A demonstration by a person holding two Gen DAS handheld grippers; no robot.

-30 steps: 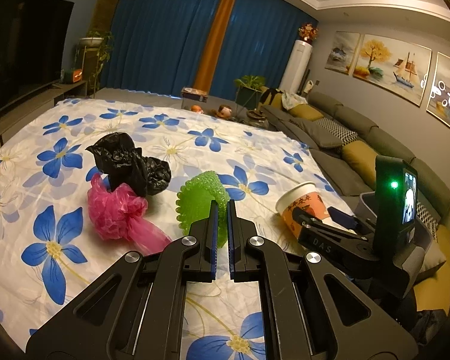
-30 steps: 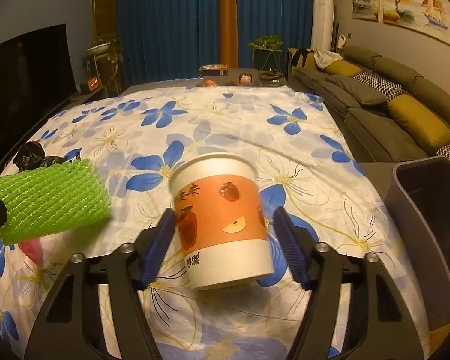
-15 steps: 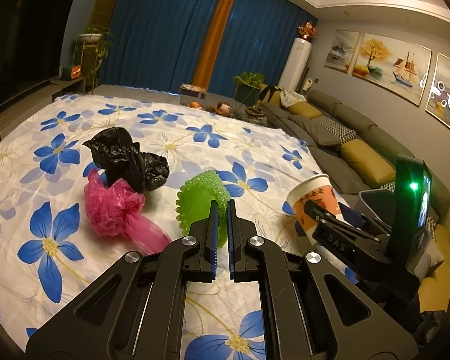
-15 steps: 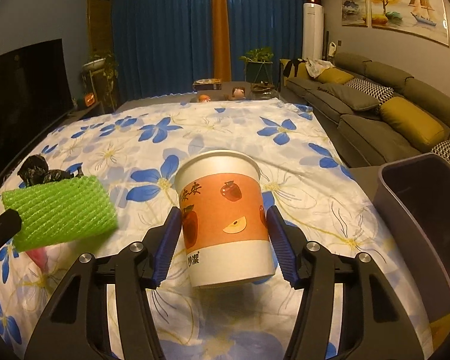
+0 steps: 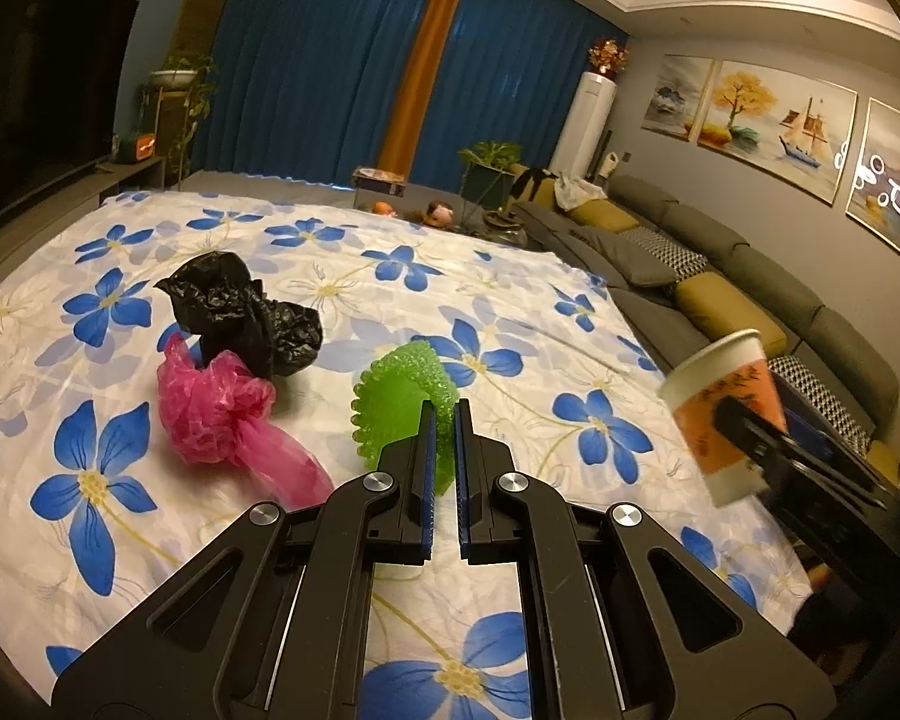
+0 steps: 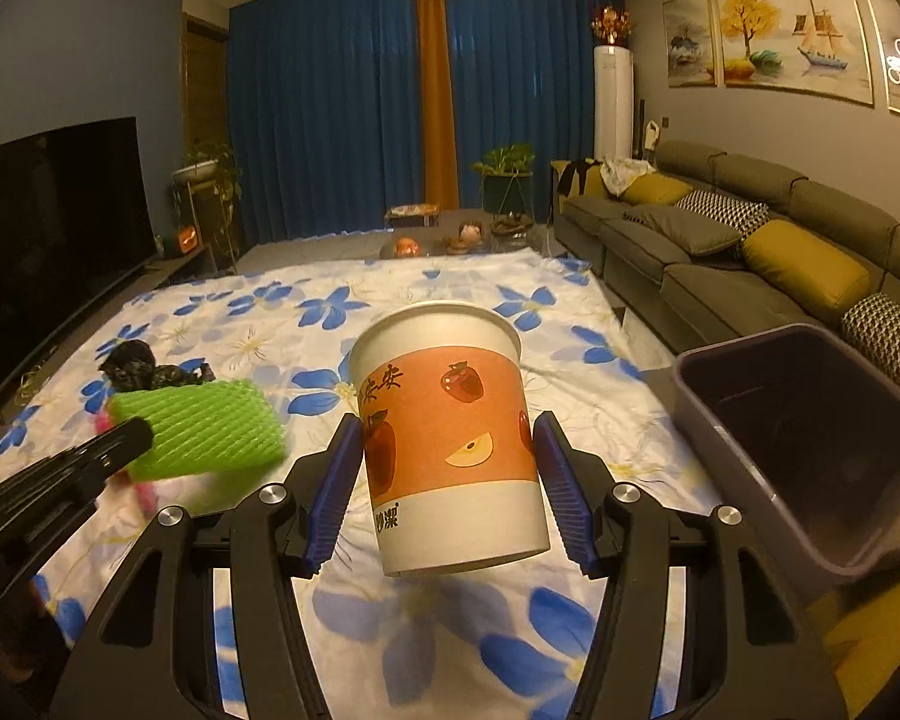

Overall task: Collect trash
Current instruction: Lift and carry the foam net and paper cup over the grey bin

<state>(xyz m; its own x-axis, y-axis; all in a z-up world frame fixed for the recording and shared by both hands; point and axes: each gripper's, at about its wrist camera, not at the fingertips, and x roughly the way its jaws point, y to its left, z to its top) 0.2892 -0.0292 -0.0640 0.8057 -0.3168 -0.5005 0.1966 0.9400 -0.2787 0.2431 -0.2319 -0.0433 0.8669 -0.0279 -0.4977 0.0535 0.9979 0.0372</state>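
The paper cup [image 6: 450,438], white with an orange fruit band, hangs upright above the flowered sheet [image 6: 570,372], clamped at its sides by the right gripper [image 6: 444,480], whose jaws stand about half open around it. Just to its right sits a dark bin [image 6: 744,456]. The left gripper [image 5: 444,450] has its jaws nearly closed, pinching a green foam net [image 5: 396,402]. Beside that, on the sheet, lie a pink plastic bag [image 5: 216,408] and a black plastic bag [image 5: 240,312], touching each other.
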